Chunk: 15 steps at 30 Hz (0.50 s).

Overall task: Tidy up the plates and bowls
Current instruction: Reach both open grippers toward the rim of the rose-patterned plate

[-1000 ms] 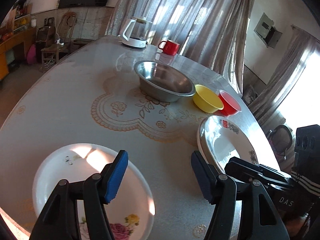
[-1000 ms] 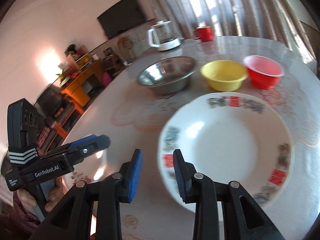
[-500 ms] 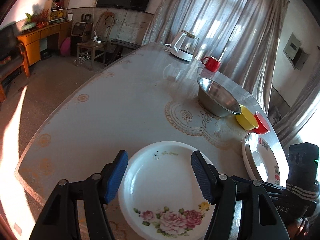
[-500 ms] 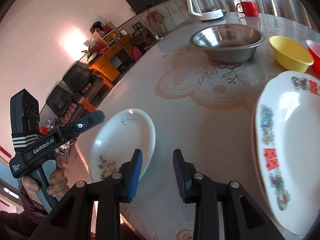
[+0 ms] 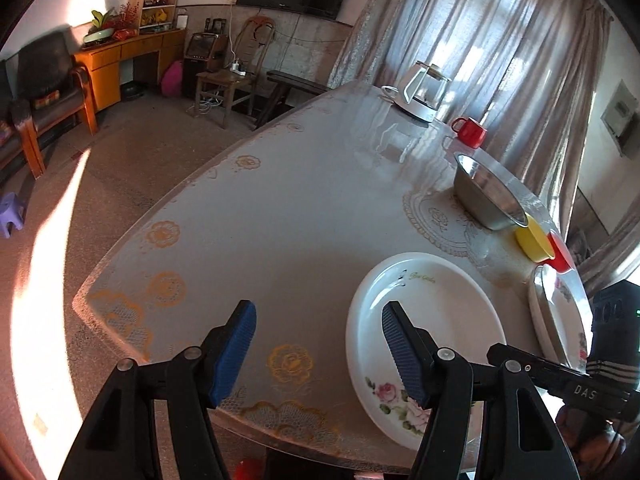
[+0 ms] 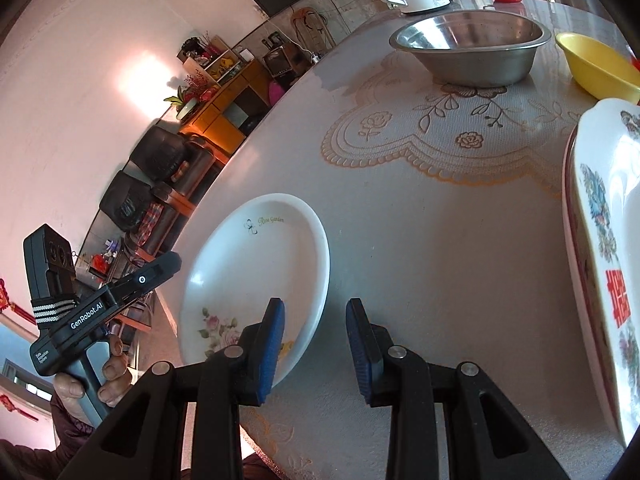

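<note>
A white rose-patterned plate [image 5: 432,312] lies near the table's front edge; it also shows in the right wrist view [image 6: 256,276]. A stack of large decorated plates [image 6: 604,264] lies to its right, also seen in the left wrist view [image 5: 560,320]. Behind stand a steel bowl [image 6: 472,48], a yellow bowl [image 6: 596,64] and a red bowl [image 5: 562,254]. My left gripper [image 5: 316,354] is open and empty, left of the rose plate. My right gripper [image 6: 316,344] is open and empty, its left finger over the rose plate's near-right rim.
A glass kettle [image 5: 424,92] and a red mug [image 5: 470,132] stand at the table's far end. The table edge [image 5: 132,236] runs along the left, with floor, chairs and a cabinet beyond. Curtains hang behind the table.
My left gripper has swung left, so the rose plate now lies to its right. My right gripper has moved left from the large plates to the rose plate's rim.
</note>
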Each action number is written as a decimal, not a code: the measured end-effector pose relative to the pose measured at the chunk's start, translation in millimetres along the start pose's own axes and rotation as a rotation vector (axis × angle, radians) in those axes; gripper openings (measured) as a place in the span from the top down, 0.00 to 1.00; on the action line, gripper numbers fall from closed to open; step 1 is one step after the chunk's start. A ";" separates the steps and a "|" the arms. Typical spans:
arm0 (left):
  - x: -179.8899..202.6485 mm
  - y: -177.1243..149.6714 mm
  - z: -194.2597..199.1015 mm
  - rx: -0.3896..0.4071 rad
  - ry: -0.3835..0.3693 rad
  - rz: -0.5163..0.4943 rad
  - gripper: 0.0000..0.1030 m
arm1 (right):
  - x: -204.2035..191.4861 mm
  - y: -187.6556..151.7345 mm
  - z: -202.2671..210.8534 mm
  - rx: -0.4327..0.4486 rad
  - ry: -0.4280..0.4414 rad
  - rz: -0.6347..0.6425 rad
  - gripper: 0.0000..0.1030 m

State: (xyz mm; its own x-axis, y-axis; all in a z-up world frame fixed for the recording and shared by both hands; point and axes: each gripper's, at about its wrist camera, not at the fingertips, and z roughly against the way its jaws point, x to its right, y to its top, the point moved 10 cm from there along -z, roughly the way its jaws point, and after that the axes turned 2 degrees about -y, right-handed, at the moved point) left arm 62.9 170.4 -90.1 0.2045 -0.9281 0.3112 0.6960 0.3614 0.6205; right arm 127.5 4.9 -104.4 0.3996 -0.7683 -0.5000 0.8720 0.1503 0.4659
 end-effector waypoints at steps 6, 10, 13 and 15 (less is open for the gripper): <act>3.8 -11.4 -2.9 -0.021 0.002 -0.037 0.42 | -0.3 0.8 0.7 0.002 0.013 -0.002 0.69; 13.7 -17.4 -1.9 -0.034 -0.039 -0.063 0.48 | -3.4 -2.9 1.7 0.000 0.020 0.011 0.69; 21.3 -22.1 -1.7 -0.042 -0.062 -0.082 0.51 | -2.6 -3.2 4.2 0.002 0.021 0.013 0.69; 25.3 -24.2 -3.6 -0.046 -0.067 -0.099 0.55 | -2.1 -3.6 5.1 0.003 0.024 0.013 0.69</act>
State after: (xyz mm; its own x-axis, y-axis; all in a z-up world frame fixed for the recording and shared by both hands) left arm 53.7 137.9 -99.8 0.0879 -0.9503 0.2986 0.7414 0.2626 0.6176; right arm 122.1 2.7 -101.3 0.4178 -0.7509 -0.5115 0.8657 0.1583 0.4748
